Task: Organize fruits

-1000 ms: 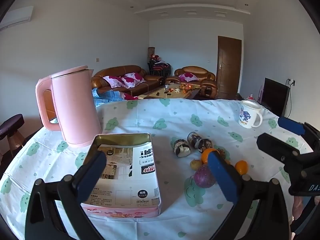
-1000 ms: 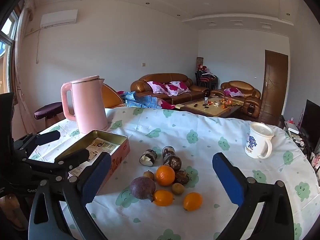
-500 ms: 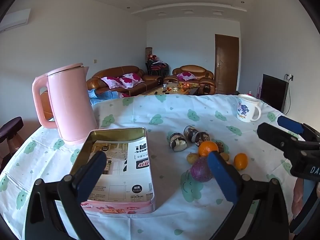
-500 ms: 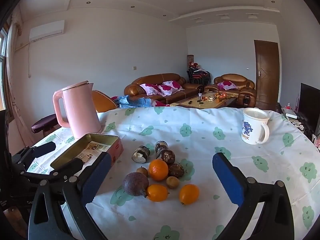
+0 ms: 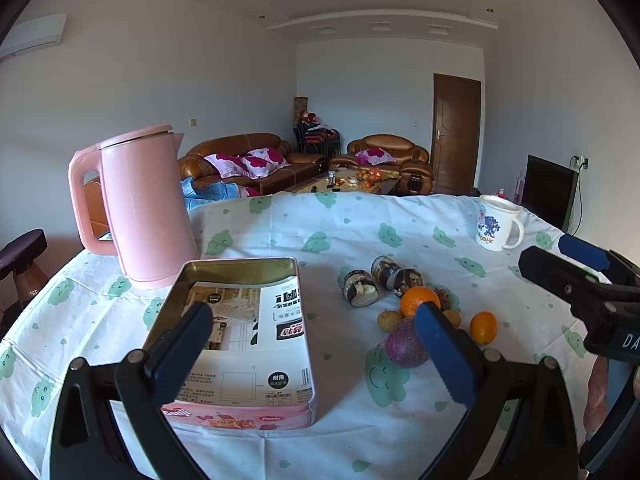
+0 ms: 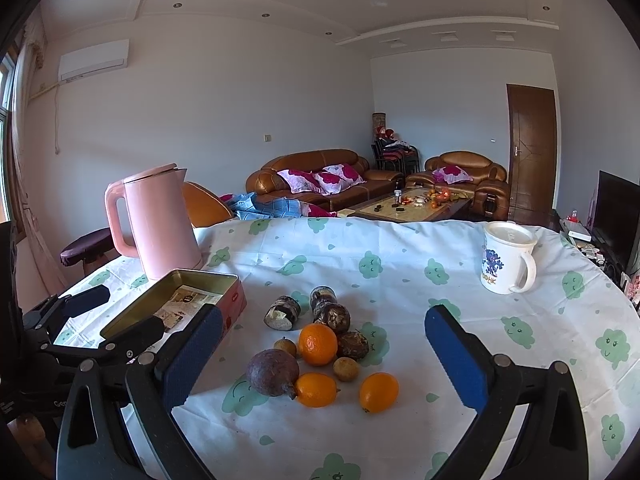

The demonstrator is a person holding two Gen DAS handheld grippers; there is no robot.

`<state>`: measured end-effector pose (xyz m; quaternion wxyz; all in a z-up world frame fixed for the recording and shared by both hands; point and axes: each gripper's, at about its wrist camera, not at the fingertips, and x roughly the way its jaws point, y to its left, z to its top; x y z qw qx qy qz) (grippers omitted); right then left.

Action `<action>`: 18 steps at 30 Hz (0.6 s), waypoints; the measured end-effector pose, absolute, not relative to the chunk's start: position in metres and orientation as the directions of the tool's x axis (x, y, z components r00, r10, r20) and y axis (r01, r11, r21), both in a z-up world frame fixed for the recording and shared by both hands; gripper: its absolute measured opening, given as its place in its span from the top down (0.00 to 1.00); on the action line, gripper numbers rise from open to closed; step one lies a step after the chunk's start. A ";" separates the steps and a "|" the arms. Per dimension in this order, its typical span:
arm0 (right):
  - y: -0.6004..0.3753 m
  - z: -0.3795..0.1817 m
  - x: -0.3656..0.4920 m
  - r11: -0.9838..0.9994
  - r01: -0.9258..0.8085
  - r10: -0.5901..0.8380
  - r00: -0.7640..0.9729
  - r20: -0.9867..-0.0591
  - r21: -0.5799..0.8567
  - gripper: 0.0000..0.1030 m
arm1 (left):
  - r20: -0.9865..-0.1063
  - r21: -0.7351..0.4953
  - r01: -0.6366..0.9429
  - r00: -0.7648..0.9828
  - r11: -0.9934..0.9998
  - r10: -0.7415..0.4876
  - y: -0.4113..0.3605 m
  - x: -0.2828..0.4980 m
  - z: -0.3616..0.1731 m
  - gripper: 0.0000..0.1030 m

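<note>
A cluster of fruit lies mid-table: a purple passion fruit (image 6: 273, 372), a round orange (image 6: 317, 344), two small oval oranges (image 6: 316, 390) (image 6: 378, 392), small brown fruits (image 6: 346, 368) and dark rough ones (image 6: 332, 318). An open pink tin box (image 5: 240, 336) with a paper sheet inside sits to their left. My right gripper (image 6: 320, 364) hovers open just in front of the fruit, holding nothing. My left gripper (image 5: 312, 356) hangs open over the tin's right edge, its right finger hiding part of the passion fruit (image 5: 404, 348). The right gripper (image 5: 580, 280) shows at the left wrist view's right edge.
A pink kettle (image 6: 154, 224) stands behind the tin at the back left. A white printed mug (image 6: 506, 258) stands at the back right. The table wears a white cloth with green cloud faces (image 6: 400, 264). Sofas and a coffee table lie beyond.
Both views have tilted slightly, so the table and fruit sit a little differently in frame. Both grippers stay open. No object on the table has moved.
</note>
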<state>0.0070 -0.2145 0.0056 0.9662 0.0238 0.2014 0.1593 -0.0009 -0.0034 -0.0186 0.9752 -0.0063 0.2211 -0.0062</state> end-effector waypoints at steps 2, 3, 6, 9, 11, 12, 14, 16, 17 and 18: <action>-0.214 0.006 0.007 0.948 -0.299 0.318 0.868 -0.382 0.110 0.01 | -0.432 -0.015 0.010 0.902 1.000 -0.015 -0.003 -0.001 -0.019 0.00; -0.215 0.006 0.007 0.948 -0.299 0.318 0.868 -0.382 0.110 0.01 | -0.432 -0.015 0.008 0.902 1.000 -0.014 -0.003 -0.001 -0.019 0.00; -0.215 0.006 0.007 0.948 -0.299 0.319 0.868 -0.380 0.112 0.01 | -0.431 -0.014 0.009 0.902 1.000 -0.015 -0.004 -0.001 -0.019 0.00; -0.215 0.006 0.007 0.948 -0.298 0.319 0.868 -0.380 0.114 0.01 | -0.431 -0.016 0.009 0.902 1.000 -0.015 -0.004 -0.001 -0.019 0.00; -0.215 0.006 0.007 0.947 -0.299 0.321 0.868 -0.380 0.115 0.01 | -0.432 -0.014 0.007 0.902 1.000 -0.013 -0.004 -0.001 -0.019 0.00; -0.215 0.006 0.007 0.947 -0.299 0.321 0.867 -0.380 0.116 0.01 | -0.432 -0.014 0.008 0.902 1.000 -0.013 -0.004 -0.001 -0.019 0.00; -0.215 0.006 0.008 0.946 -0.301 0.323 0.867 -0.380 0.119 0.01 | -0.432 -0.014 0.007 0.902 1.000 -0.013 -0.004 0.000 -0.019 0.00; -0.215 0.005 0.008 0.946 -0.302 0.325 0.866 -0.380 0.120 0.01 | -0.432 -0.014 0.008 0.902 1.000 -0.013 -0.004 0.000 -0.019 0.00; -0.215 0.005 0.008 0.945 -0.303 0.326 0.866 -0.380 0.120 0.01 | -0.433 -0.014 0.008 0.901 1.000 -0.014 -0.004 0.000 -0.019 0.00; -0.215 0.004 0.008 0.945 -0.303 0.326 0.866 -0.380 0.121 0.01 | -0.433 -0.014 0.008 0.901 1.000 -0.013 -0.004 0.000 -0.019 0.00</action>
